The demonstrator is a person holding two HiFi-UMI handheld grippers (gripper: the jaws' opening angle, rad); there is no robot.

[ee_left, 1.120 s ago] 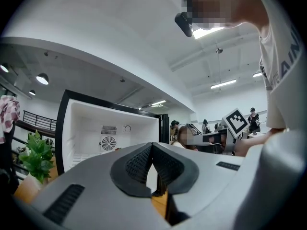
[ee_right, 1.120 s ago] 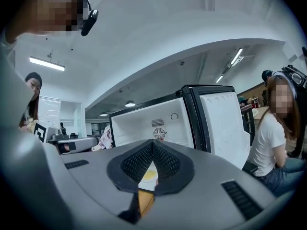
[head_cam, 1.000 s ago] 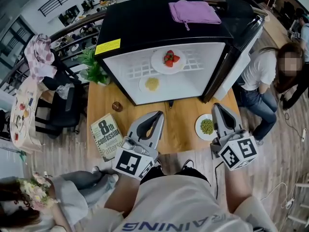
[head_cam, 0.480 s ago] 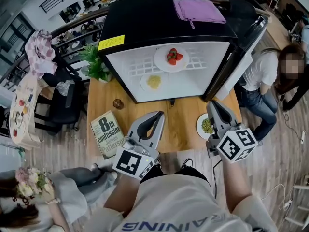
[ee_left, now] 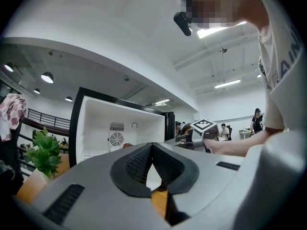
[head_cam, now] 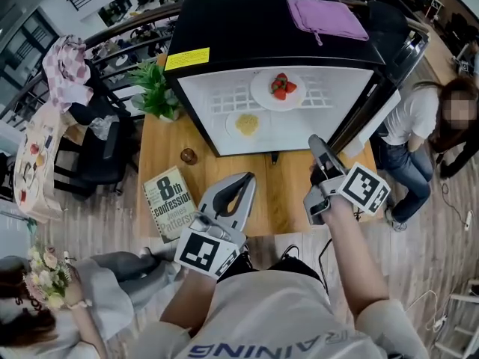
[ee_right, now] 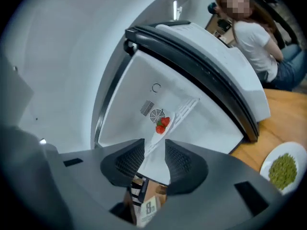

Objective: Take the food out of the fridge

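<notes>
Inside the open fridge (head_cam: pixel 247 28), a plate of strawberries (head_cam: pixel 280 90) is sitting on the white wire shelf (head_cam: pixel 224 109). A smaller plate of yellow food (head_cam: pixel 246 123) is resting lower down, and both plates are lying well apart from either tool.

Just in front of the opening, the right hand-held gripper (head_cam: pixel 318 152) is pointing into the fridge, rolled onto its side. Its jaws have just been opening and are standing apart with nothing between them; in the right gripper view the strawberries are showing beyond the gap. A plate of green food (ee_right: pixel 283 169) is lying on the bench (head_cam: pixel 281 197) beside it.

The left hand-held gripper (head_cam: pixel 238 182) is hovering over the bench nearer the person, its jaws pressed together and empty. A book (head_cam: pixel 171 204) is lying to its left, a potted plant (head_cam: pixel 156 92) is standing beside the fridge, and a purple cloth (head_cam: pixel 327 17) is lying on top.
</notes>
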